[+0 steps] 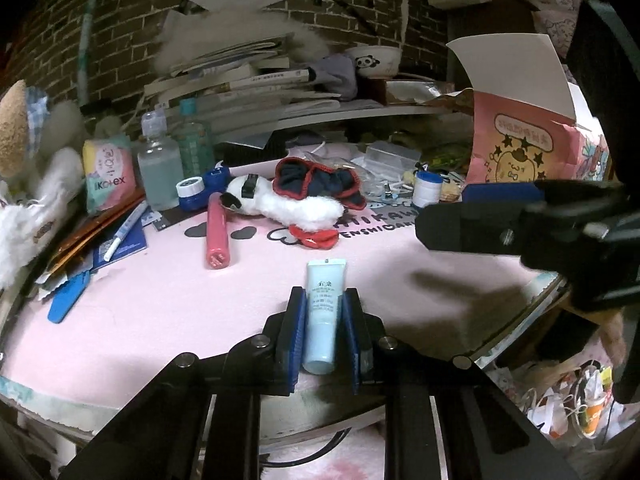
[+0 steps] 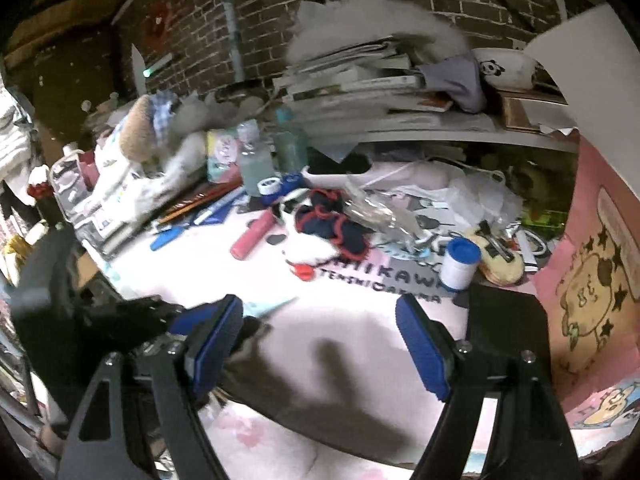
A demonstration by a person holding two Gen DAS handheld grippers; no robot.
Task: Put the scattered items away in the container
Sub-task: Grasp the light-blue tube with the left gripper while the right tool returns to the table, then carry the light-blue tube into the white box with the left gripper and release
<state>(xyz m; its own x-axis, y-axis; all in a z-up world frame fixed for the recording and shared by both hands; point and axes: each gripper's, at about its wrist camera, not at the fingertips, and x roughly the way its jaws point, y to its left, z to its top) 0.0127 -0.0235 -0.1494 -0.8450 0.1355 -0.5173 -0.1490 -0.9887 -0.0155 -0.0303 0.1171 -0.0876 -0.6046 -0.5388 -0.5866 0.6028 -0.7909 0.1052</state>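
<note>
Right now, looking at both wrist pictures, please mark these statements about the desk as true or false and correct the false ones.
1. The left gripper has its jaws closed on the light blue tube. True.
2. The right gripper holds the pink tube. False: its jaws are open and empty, and the pink tube lies on the pink desk mat.
3. The panda bowl sits up on the shelf, beside the stacked books. True.
4. The white plush toy stands upright. False: it lies on its side on the mat.
5. The pink tube touches the light blue tube. False: they lie apart.
</note>
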